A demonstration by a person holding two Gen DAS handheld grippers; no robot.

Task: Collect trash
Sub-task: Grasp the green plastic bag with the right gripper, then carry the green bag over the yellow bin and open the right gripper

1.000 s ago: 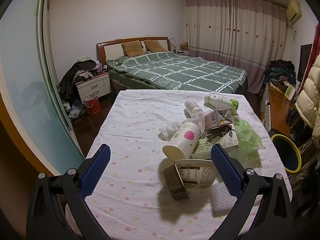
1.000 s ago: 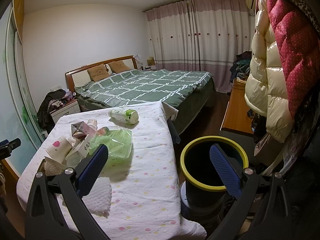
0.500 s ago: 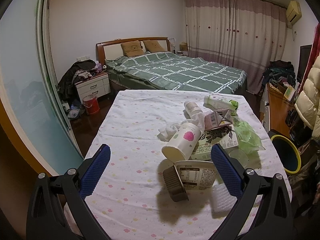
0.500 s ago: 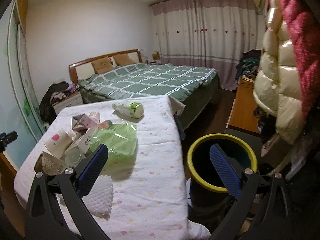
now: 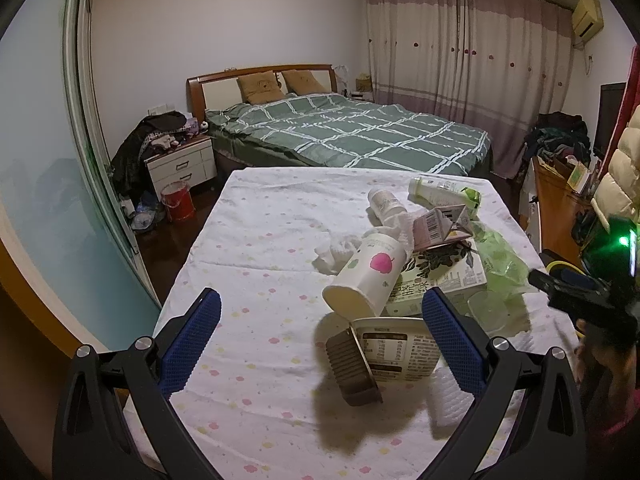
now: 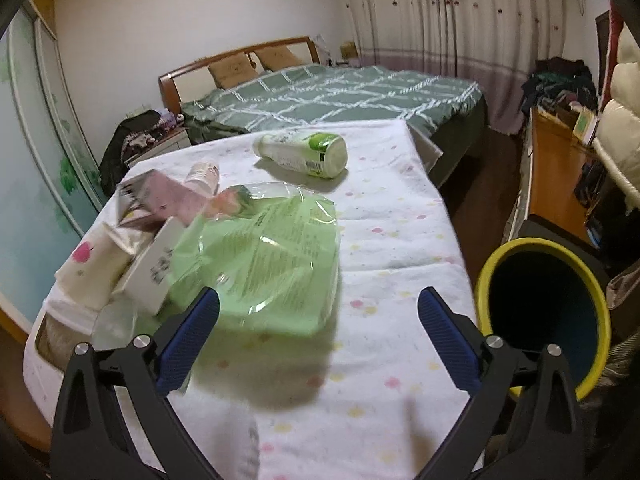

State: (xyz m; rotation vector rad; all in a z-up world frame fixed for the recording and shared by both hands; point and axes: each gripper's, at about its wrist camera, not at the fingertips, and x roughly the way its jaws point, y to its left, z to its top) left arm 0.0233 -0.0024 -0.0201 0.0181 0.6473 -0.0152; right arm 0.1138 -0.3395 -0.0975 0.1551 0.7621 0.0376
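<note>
A heap of trash lies on the white spotted tablecloth [image 5: 260, 264]: a white cup with a pink apple [image 5: 366, 274], a tipped food tub [image 5: 384, 346], a pink carton [image 5: 440, 226], a green plastic bag [image 6: 272, 256] and a white-green bottle [image 6: 304, 154]. My left gripper [image 5: 320, 344] is open above the near table edge, the tub between its fingers. My right gripper [image 6: 318, 340] is open and empty, over the table just in front of the green bag. The yellow-rimmed bin [image 6: 548, 308] stands right of the table.
A green checked bed [image 5: 344, 132] is behind the table. A bedside cabinet [image 5: 180, 168] and red bucket [image 5: 178, 202] stand at the left by a sliding wardrobe door. A wooden desk [image 6: 556, 176] and hanging jackets [image 6: 624, 136] are at the right.
My right gripper has swung left and forward from over the bin to over the table, close to the green bag. My left gripper has barely moved.
</note>
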